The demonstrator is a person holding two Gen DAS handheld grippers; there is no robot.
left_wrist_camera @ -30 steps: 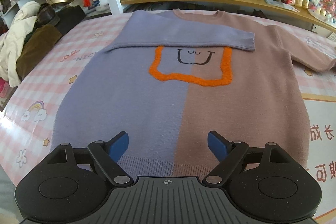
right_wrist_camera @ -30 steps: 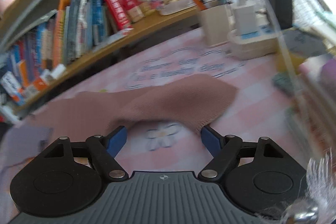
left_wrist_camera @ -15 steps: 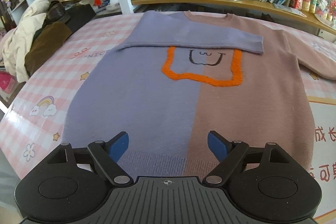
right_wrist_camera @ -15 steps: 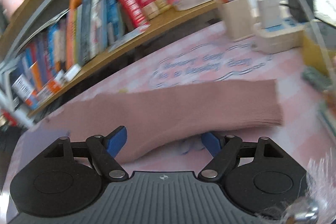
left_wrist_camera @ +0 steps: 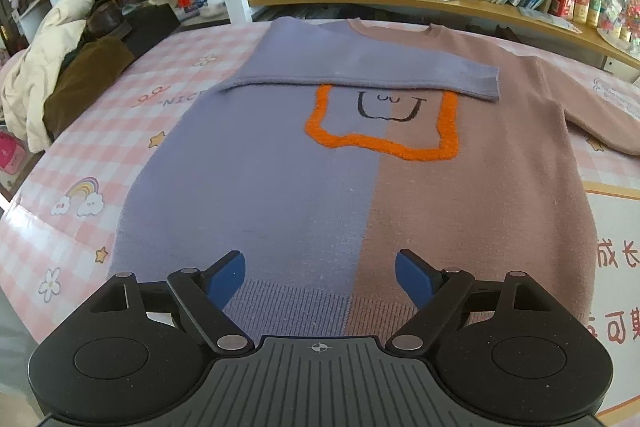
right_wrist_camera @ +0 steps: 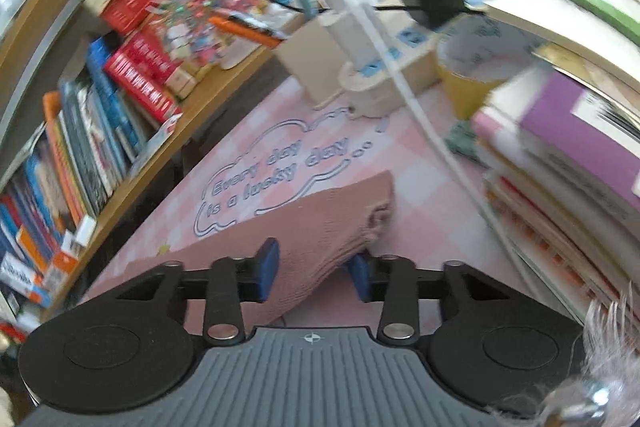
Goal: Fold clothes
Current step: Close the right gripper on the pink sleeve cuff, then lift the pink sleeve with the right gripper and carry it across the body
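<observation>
Right gripper: jaws have just been closing and now stand narrow, the blue pads pressed on either side of the brown knitted sleeve. A second ago the pads stood wide with the sleeve end lying flat beyond them. The cuff end now bunches and lifts off the pink checked tablecloth toward 1 o'clock from the pads. Judgement: the grab on the right sleeve is made; the fold across the chest can begin.

Pose, right: pointing downward at a slant, view rolled against the earlier frames, shelf line running steeply from 7 to 12 o'clock. Stack of books at 3 o'clock, cream power strip at 12, both near the sleeve end; worth minding on the swing.

Left gripper: jaws wide apart, nothing between them, hovering over the ribbed hem of the half-lilac, half-brown knitted sweater. Pose and view much as a second ago.

Farther out, at 12 o'clock: lilac sleeve already folded across the chest, just above the orange outlined toast motif. Beyond it, the wooden bookshelf.
</observation>
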